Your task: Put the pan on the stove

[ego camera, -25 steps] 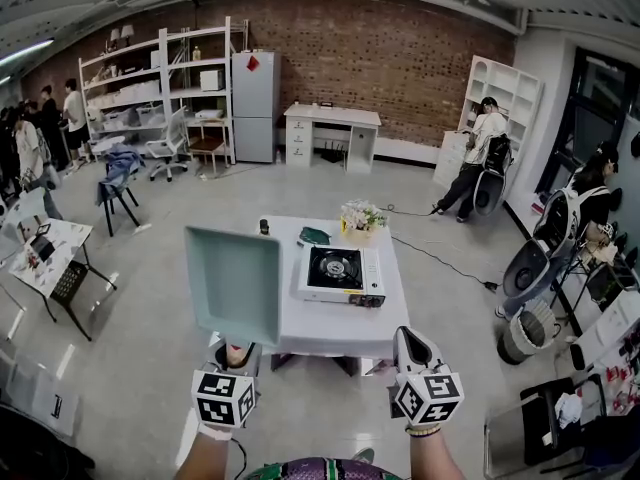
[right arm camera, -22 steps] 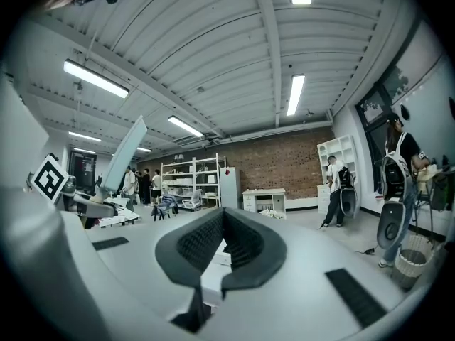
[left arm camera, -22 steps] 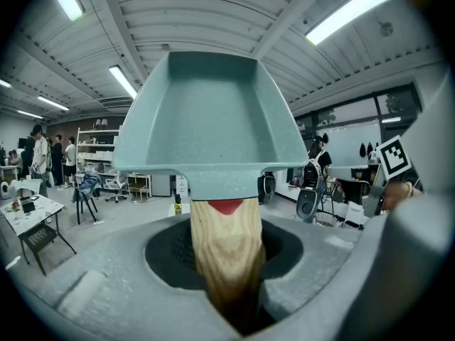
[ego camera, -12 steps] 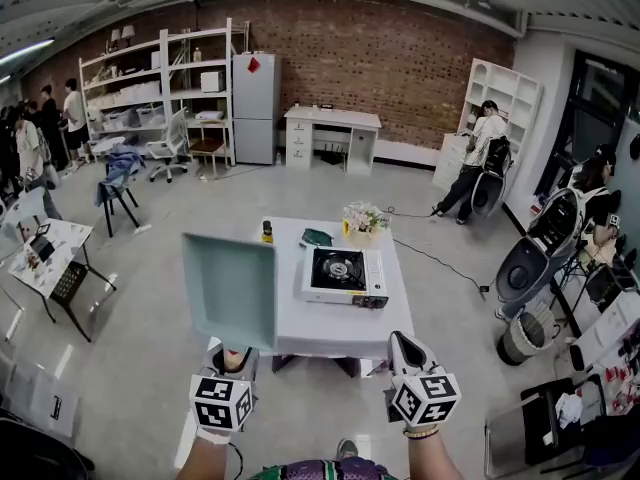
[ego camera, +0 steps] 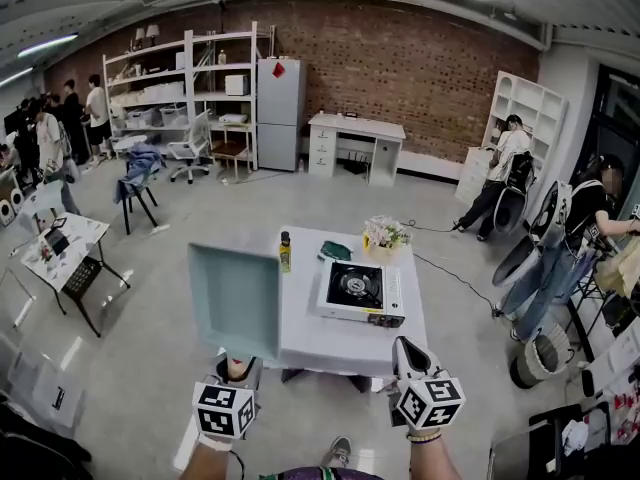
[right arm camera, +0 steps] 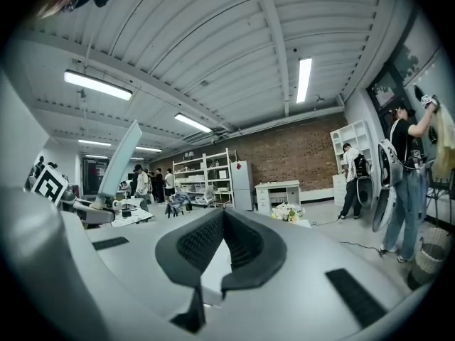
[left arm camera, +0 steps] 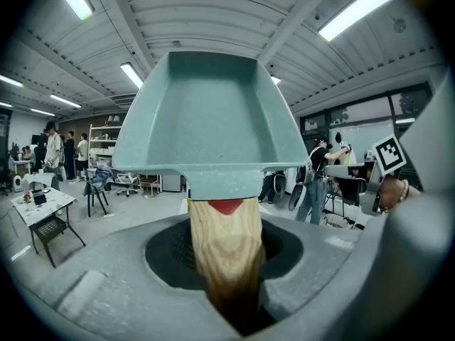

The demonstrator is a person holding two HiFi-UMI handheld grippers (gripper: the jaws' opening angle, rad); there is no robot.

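Observation:
A square teal pan (ego camera: 235, 300) with a wooden handle (left arm camera: 226, 251) is held upright, its inside facing me, to the left of and in front of the white table (ego camera: 340, 343). My left gripper (ego camera: 236, 366) is shut on the handle, and in the left gripper view the pan (left arm camera: 202, 119) rises straight above my left gripper (left arm camera: 227, 275). The portable gas stove (ego camera: 360, 291) sits on the table's right half, burner bare. My right gripper (ego camera: 408, 353) hovers before the table's front edge, shut and empty. In the right gripper view, my right gripper (right arm camera: 224, 219) shows its pads meeting.
On the table's far side stand a small bottle (ego camera: 285, 252), a green object (ego camera: 336, 251) and a bunch of flowers (ego camera: 385, 234). A desk with clutter (ego camera: 60, 248) is at left. People stand at left (ego camera: 48, 133) and right (ego camera: 585, 213); shelves and a fridge (ego camera: 277, 113) line the brick wall.
The table and stove have come a little nearer and shifted right in view. The bottle now shows fully beside the pan. Both grippers keep their hold and spacing.

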